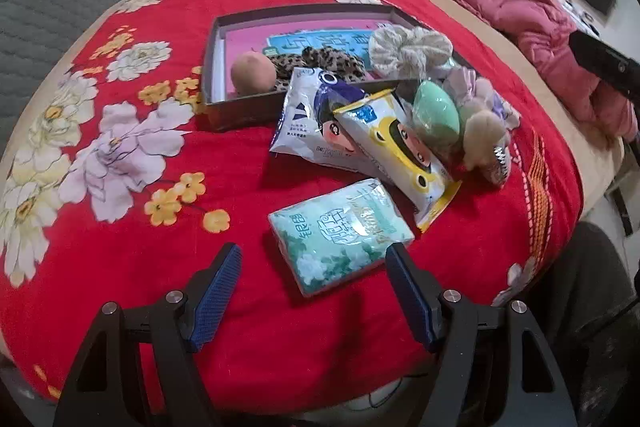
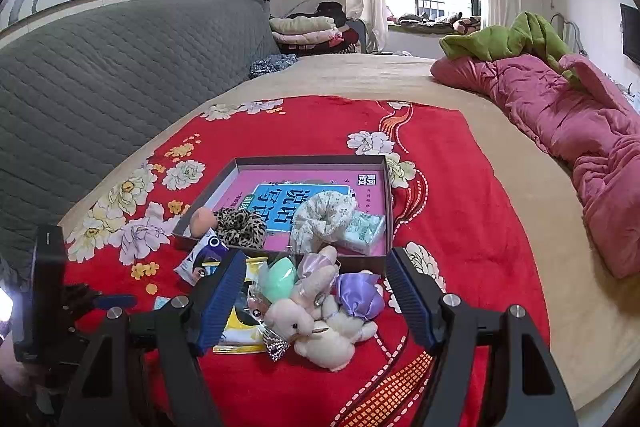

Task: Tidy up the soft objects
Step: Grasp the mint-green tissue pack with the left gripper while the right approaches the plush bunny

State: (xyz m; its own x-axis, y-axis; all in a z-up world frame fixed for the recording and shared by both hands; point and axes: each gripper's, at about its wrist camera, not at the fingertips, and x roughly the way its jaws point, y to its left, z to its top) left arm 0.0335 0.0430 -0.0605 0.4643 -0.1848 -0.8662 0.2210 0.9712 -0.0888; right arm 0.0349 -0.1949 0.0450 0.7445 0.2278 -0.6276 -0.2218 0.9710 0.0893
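Observation:
A shallow dark box [image 1: 244,105] [image 2: 208,187] lies on a red floral blanket. In it are a peach sponge [image 1: 253,71] [image 2: 202,221], a leopard scrunchie [image 1: 320,61] [image 2: 240,229], a white floral scrunchie [image 1: 410,49] [image 2: 324,219] and a small green tissue pack [image 2: 364,229]. In front lie a blue-white wipes pack [image 1: 316,115], a yellow-white wipes pack [image 1: 404,151], a green tissue pack [image 1: 340,235], a green sponge [image 1: 436,115] [image 2: 278,277], a purple scrunchie [image 2: 358,293] and a plush bunny [image 1: 482,139] [image 2: 320,331]. My left gripper [image 1: 314,281] is open just before the green tissue pack. My right gripper [image 2: 316,287] is open over the bunny.
A pink quilt [image 2: 580,123] with a green garment [image 2: 512,39] lies at the right. A grey quilted headboard [image 2: 100,79] runs along the left. Folded clothes [image 2: 304,31] are stacked at the far end. The right gripper's body [image 1: 604,61] shows at the right edge.

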